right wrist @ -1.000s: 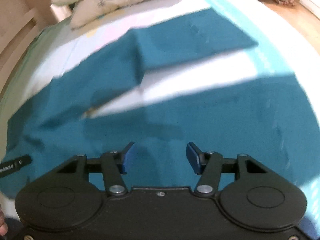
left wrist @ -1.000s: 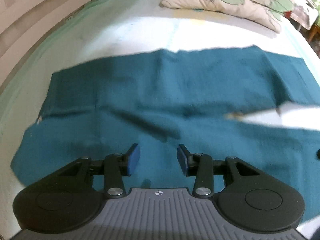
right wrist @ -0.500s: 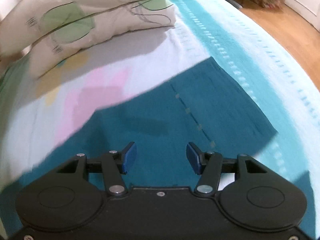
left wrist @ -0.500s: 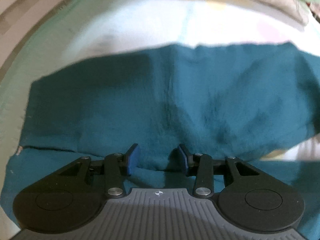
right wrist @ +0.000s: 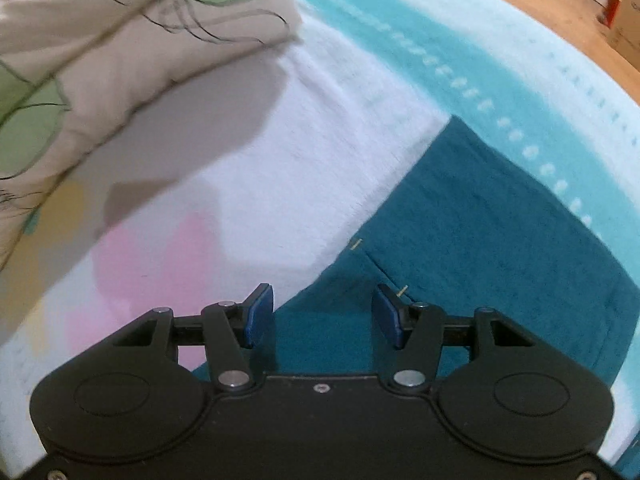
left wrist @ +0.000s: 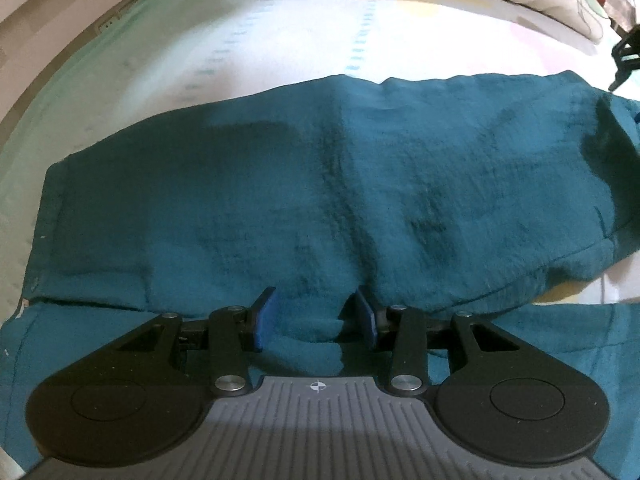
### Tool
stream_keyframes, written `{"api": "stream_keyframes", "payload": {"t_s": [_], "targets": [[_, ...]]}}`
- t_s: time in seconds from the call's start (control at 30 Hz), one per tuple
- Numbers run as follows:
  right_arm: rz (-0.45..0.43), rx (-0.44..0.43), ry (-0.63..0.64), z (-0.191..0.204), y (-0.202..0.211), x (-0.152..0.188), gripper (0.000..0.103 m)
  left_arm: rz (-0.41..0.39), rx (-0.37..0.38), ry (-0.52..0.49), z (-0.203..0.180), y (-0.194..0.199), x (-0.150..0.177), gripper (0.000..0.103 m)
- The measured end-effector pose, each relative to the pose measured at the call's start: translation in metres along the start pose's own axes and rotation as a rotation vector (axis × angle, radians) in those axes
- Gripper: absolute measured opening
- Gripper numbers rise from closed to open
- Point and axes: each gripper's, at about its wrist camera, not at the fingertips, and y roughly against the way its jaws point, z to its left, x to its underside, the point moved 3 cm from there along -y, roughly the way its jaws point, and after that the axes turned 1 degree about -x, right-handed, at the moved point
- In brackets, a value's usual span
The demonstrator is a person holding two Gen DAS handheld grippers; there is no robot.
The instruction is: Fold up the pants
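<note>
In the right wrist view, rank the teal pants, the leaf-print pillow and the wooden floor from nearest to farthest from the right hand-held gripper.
From the right hand-held gripper, whose jaws are closing with nothing pinched:
1. Teal pants: directly under the fingers, spreading right.
2. Leaf-print pillow: upper left, across the bedsheet.
3. Wooden floor: top right, beyond the bed's edge.

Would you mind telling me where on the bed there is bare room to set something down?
The bare sheet between the pillow and the far edge of the teal pants is free, seen also in the left view above the pants. The near side is crowded: pants cover it, with both grippers low over the cloth.
</note>
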Motion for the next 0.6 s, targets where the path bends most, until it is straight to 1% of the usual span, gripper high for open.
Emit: {"api": "stream_keyframes", "payload": {"t_s": [0.03,0.07,0.1,0.13,0.23,0.3,0.4,0.5,0.6], "targets": [[-0.014,0.019,0.013,-0.001,0.002,0.001,0.049,0.003,0.002,0.000,-0.002,-0.003,-0.004,0.041],[-0.021,0.032,0.038,-0.002,0.004,0.003,0.027,0.006,0.004,0.002,-0.002,-0.004,-0.004,0.041],[-0.013,0.021,0.066,-0.003,0.005,0.005,0.007,0.011,0.007,0.005,-0.001,-0.004,-0.006,0.041],[-0.008,0.005,0.084,-0.008,0.008,0.008,0.005,0.016,0.010,0.006,-0.001,-0.004,-0.007,0.041],[-0.024,-0.022,0.077,-0.029,0.026,0.018,0.004,0.027,0.034,-0.006,0.004,-0.004,-0.013,0.041],[-0.041,-0.049,0.100,-0.043,0.042,0.027,0.004,0.032,0.070,0.029,0.010,0.001,-0.018,0.041],[-0.052,-0.101,0.100,-0.072,0.064,0.040,0.004,0.023,0.114,0.090,0.021,0.009,-0.032,0.041],[-0.044,-0.144,0.094,-0.097,0.081,0.053,0.004,-0.012,0.129,0.137,0.029,0.016,-0.050,0.041],[-0.038,-0.159,0.105,-0.110,0.086,0.063,0.004,-0.025,0.138,0.171,0.034,0.017,-0.068,0.041]]}}
